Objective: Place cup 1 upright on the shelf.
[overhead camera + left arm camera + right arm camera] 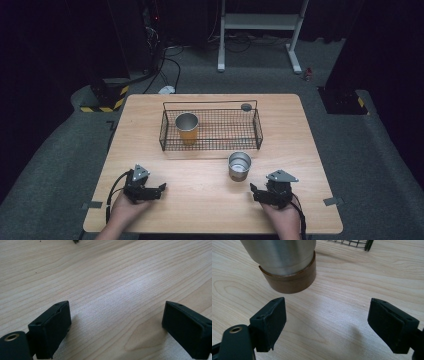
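A steel cup (239, 166) with a brown base band stands upright on the wooden table (210, 210), just in front of a black wire basket (210, 130). A second steel cup (187, 127) stands inside the basket's left part. My right gripper (254, 192) rests on the table near the front right and points left, a short way in front of the near cup. In the right gripper view the jaws (327, 325) are open, with the cup (284, 262) just beyond the left jaw. My left gripper (161, 189) lies at the front left, open (116, 322) over bare wood.
A small dark round object (246, 106) sits at the basket's back right corner. The basket's corner (359, 243) shows past the cup in the right gripper view. Bare wood lies between the two grippers. Floor cables and a metal stand's legs (295, 60) lie beyond the table.
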`<state>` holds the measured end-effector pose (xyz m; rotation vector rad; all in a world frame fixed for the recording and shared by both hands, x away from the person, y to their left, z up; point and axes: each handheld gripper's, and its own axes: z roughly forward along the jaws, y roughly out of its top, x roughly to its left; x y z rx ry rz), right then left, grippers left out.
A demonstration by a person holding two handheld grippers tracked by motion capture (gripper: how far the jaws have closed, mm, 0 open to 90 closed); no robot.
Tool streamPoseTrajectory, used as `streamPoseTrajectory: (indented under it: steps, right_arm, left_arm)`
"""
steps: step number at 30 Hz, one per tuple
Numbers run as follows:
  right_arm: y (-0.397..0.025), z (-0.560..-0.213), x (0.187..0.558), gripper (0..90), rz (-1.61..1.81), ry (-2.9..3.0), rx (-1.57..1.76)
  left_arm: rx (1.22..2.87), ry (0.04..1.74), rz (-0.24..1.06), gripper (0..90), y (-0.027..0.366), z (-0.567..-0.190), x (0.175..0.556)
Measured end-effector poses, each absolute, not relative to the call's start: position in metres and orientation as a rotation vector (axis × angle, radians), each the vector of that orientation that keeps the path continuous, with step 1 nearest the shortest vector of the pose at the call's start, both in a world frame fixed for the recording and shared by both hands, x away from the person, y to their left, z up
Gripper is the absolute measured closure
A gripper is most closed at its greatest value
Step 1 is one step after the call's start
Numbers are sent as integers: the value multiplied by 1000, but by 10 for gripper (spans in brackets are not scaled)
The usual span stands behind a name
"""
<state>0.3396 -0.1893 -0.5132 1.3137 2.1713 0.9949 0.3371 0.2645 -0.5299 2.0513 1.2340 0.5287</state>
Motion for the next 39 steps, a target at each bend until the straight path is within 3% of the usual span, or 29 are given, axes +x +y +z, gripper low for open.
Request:
streamPoseTrajectory:
  steps: [21,39]
  right_arm:
    - [-182,-506,334,202,1048,2153,1257]
    - [-173,-505,336,172,1086,2157,1242]
  left_arm:
    - [2046,1236,531,99,265,-530,337]
    - [2039,1241,540,115,265,-530,336]
